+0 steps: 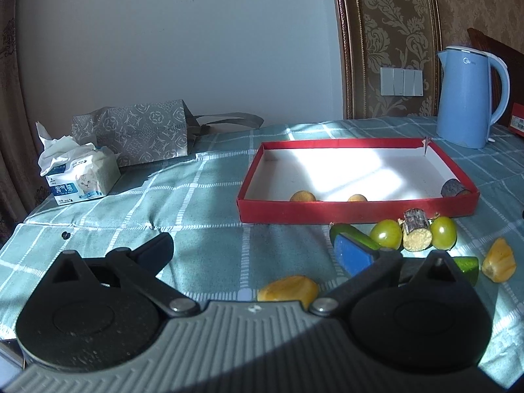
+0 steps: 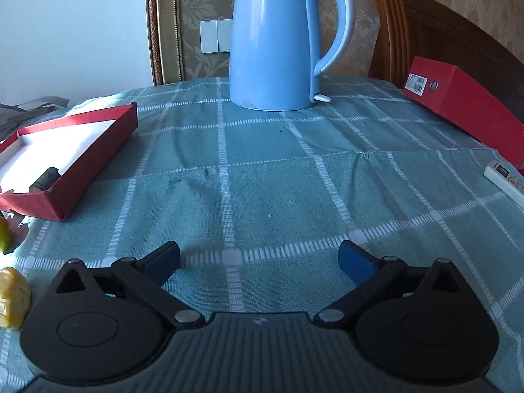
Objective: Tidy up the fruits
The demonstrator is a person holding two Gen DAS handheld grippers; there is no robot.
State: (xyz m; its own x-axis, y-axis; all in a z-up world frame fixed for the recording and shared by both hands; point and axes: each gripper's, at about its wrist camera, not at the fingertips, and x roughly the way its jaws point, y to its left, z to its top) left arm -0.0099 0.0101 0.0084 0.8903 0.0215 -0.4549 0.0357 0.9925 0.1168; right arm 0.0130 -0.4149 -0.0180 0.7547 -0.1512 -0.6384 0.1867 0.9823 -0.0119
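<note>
A checked teal cloth (image 2: 262,170) covers the table. Ahead of the left claw (image 1: 258,255), spread wide, sits a shallow red cardboard tray (image 1: 357,209) holding two round yellow fruits (image 1: 303,196). Glossy green tomatoes (image 1: 388,235) lie just beyond its right finger; a yellow wedge (image 1: 288,290) lies between its fingers. The right claw (image 2: 258,260) gapes over bare cloth.

The blue kettle (image 2: 275,39) carries the brand "Midea" near its top. The tissue pack (image 1: 80,177) shows the Chinese characters "淘气猫" on a blue label. The white sticker on the red box (image 2: 465,101) is too small to read.
</note>
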